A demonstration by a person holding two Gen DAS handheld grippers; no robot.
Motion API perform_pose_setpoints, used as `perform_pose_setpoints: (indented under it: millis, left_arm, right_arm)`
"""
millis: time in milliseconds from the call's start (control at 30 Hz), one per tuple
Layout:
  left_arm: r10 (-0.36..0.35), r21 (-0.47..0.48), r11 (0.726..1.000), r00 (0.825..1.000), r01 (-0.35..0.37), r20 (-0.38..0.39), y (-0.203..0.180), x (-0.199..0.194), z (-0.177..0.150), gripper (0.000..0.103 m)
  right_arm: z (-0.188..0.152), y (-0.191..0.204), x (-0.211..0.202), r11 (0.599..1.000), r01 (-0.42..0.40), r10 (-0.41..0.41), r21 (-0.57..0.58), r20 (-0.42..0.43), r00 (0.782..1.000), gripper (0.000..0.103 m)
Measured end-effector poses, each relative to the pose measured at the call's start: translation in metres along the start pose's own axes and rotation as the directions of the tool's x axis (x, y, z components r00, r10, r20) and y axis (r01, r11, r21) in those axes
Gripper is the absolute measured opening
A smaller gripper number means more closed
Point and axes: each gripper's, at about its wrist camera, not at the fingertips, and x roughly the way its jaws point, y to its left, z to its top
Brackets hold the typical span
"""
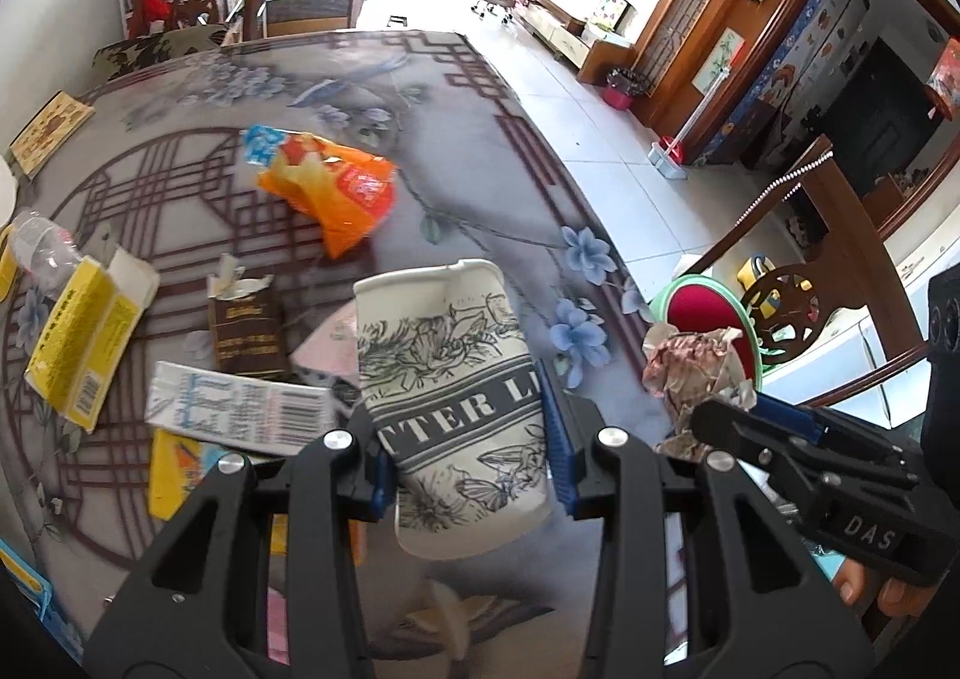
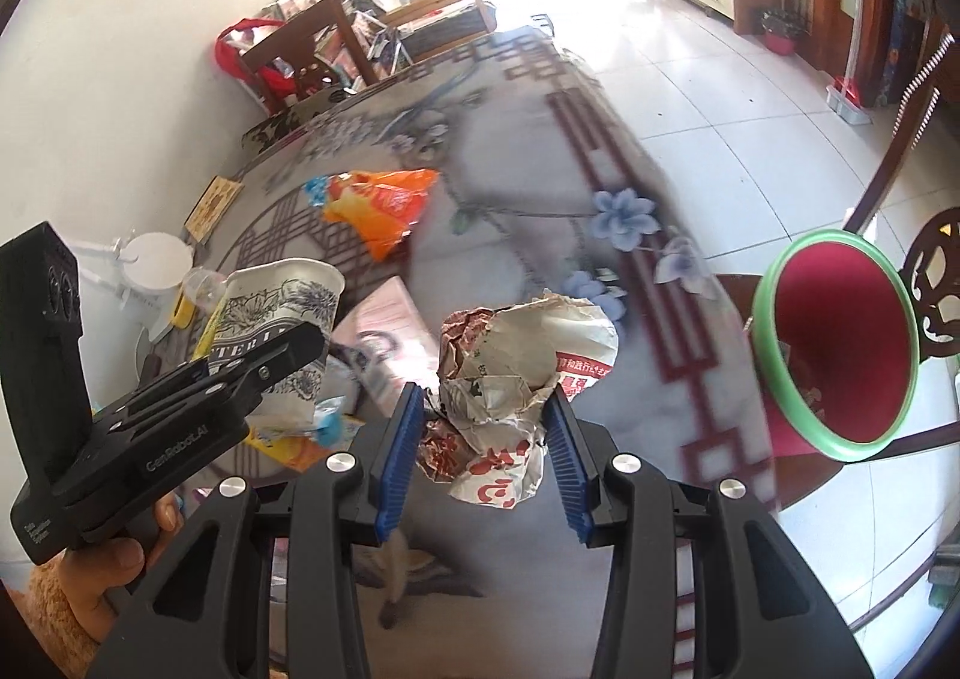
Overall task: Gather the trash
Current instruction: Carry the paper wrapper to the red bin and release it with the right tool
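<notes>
My left gripper (image 1: 471, 460) pinches a crumpled paper cup (image 1: 447, 379) printed with black flowers and lettering, its blue pads (image 1: 555, 433) pressed into the dented sides and the cup tilted, rim away from me, off the table. My right gripper (image 2: 486, 460) is clamped on a crushed wad of paper wrapper (image 2: 510, 379) with red print, also held in the air. Both loads hang above the floral tablecloth (image 1: 456, 139). Just beyond the table's edge to the right stands a bin (image 2: 840, 355) with a green rim and red lining, mouth tipped towards me. Back on the table lie an orange snack bag (image 1: 336, 187), a torn brown carton (image 1: 246, 328), a yellow box (image 1: 84, 343) and a barcode-printed packet (image 1: 240, 406).
</notes>
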Motion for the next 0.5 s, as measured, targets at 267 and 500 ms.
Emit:
perform_pose_setpoints:
  millis: [267,500]
  left_arm:
    - [0.005,0.021,1.000,1.000,-0.004,-0.022,-0.042,0.021,0.007,0.038]
    - [-0.022,0.031,0.999,0.999,0.024,-0.049,-0.082,0.045,0.014,0.038]
  right_arm:
    - [0.011,-0.064,-0.010,0.997,0.023,-0.023,0.070,0.004,1.000,0.041]
    - [0.018,-0.129,-0.029,0.987,0.074,-0.078,0.140,0.021,0.997,0.041]
